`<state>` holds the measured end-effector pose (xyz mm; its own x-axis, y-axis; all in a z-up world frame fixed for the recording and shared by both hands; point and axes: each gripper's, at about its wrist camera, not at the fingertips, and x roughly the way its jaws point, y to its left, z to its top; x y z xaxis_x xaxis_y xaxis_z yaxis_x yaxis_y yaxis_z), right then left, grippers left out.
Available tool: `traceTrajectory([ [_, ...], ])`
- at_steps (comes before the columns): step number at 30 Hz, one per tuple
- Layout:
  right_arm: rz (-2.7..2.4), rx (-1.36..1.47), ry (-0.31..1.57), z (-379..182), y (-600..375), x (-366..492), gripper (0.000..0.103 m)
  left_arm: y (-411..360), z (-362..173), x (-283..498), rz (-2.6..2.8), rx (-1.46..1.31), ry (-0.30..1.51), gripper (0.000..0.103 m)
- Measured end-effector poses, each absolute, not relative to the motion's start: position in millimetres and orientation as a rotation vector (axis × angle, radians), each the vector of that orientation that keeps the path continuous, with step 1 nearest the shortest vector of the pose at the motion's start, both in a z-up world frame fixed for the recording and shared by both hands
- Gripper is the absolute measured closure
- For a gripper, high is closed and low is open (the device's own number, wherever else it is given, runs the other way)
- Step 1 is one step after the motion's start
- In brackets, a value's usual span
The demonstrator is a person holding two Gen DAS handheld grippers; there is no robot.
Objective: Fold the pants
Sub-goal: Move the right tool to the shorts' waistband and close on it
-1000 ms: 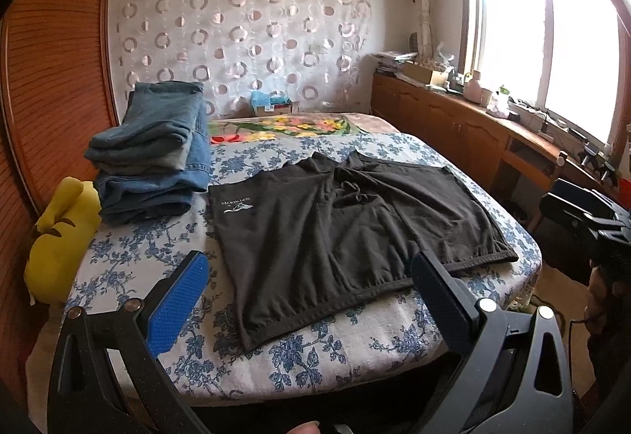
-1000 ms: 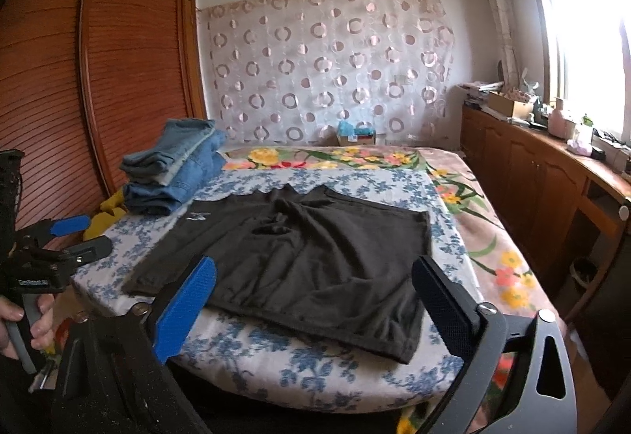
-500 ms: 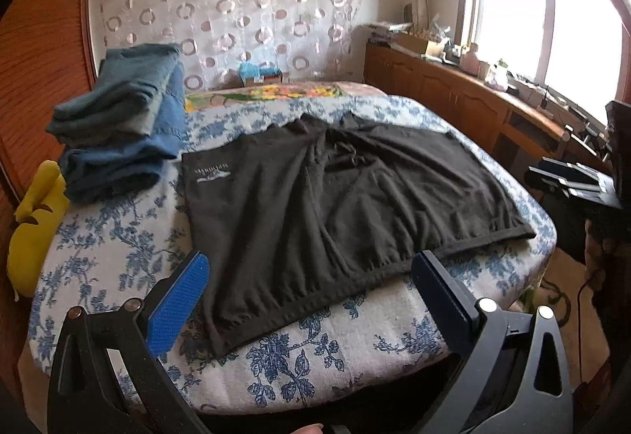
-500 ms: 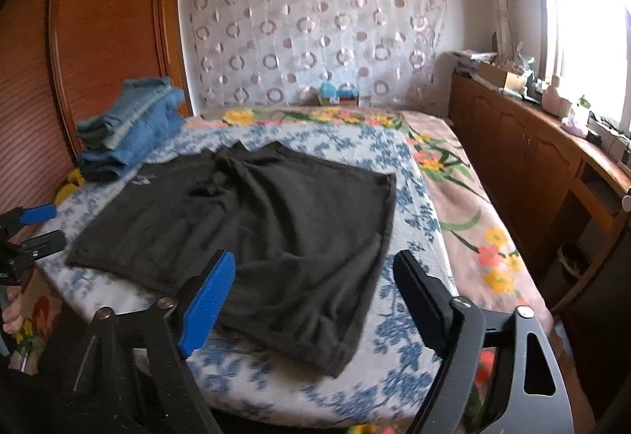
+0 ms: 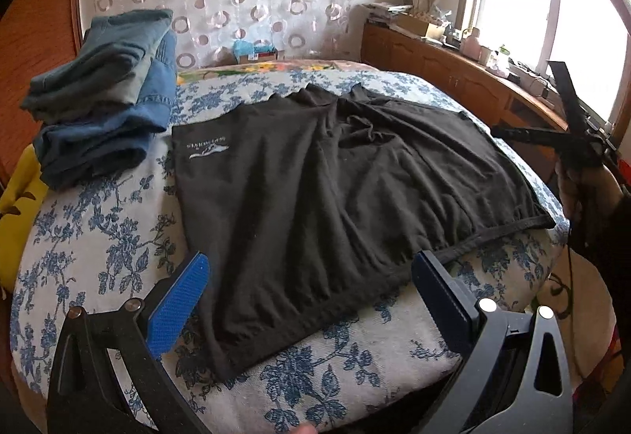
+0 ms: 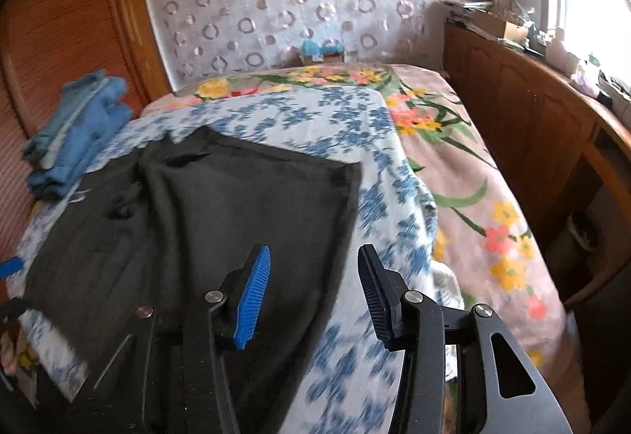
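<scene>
The black pants lie spread flat on the blue-flowered sheet near the foot of the bed, with a stack of folded jeans just beside their printed corner. From my left gripper I look down on the near hem; its jaws stand wide with nothing between them, poised above the cloth and apart from it. My right gripper is over the far side of the pants, near the corner at the sheet's edge; its jaws have just been closing and now stand about half apart, with only sheet and the dark edge of the cloth seen beyond them, nothing pinched that I can make out. That view is smeared, so contact is hard to judge. I read the fabric as a light, soft knit: it lies in loose ripples, so it should drape and sag when lifted and give no stiffness to push against. I'd pinch it at the hems and corners, one in each gripper, taking a full bite, because a shallow bite on such limp cloth could slip out or drag the sheet along with it.
</scene>
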<state>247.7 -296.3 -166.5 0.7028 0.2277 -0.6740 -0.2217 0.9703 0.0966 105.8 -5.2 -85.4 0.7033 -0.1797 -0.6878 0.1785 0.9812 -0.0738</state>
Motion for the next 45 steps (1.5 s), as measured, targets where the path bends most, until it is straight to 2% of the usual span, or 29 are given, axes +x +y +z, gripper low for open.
traceTrajectory([
  [6, 0.224, 0.051, 0.832, -164, -298, 275, 0.065, 4, -90, 110, -0.174, -0.017, 0.783, 0.000],
  [8, 0.212, 0.056, 0.835, -159, -298, 280, 0.071, 6, -92, 110, -0.170, -0.021, 0.789, 0.000],
  [15, 0.187, 0.026, 0.848, -143, -287, 274, 0.077, 10, -100, 109, -0.158, -0.019, 0.821, 0.000],
  [20, 0.184, -0.029, 0.845, -138, -277, 262, 0.097, 17, -105, 111, -0.128, -0.047, 0.837, 0.000],
  [22, 0.193, -0.037, 0.844, -134, -276, 253, 0.100, 18, -107, 111, -0.119, -0.051, 0.841, 0.000],
  [30, 0.100, -0.059, 0.823, -126, -282, 223, 0.100, 33, -104, 103, -0.111, -0.099, 0.837, 0.001],
  [33, 0.119, -0.084, 0.818, -120, -277, 215, 0.095, 41, -103, 97, -0.109, -0.116, 0.838, 0.001],
  [37, 0.167, -0.104, 0.777, -107, -274, 179, 0.073, 51, -99, 86, -0.108, -0.145, 0.823, 0.002],
  [38, 0.186, -0.103, 0.771, -105, -276, 174, 0.063, 53, -99, 86, -0.111, -0.151, 0.821, 0.006],
  [39, 0.200, -0.108, 0.766, -104, -275, 163, 0.059, 56, -99, 83, -0.112, -0.155, 0.823, 0.010],
  [41, 0.233, -0.106, 0.741, -100, -276, 135, 0.056, 60, -100, 79, -0.112, -0.167, 0.827, 0.010],
  [45, 0.324, -0.082, 0.707, -94, -280, 81, 0.049, 66, -102, 74, -0.120, -0.180, 0.835, 0.027],
])
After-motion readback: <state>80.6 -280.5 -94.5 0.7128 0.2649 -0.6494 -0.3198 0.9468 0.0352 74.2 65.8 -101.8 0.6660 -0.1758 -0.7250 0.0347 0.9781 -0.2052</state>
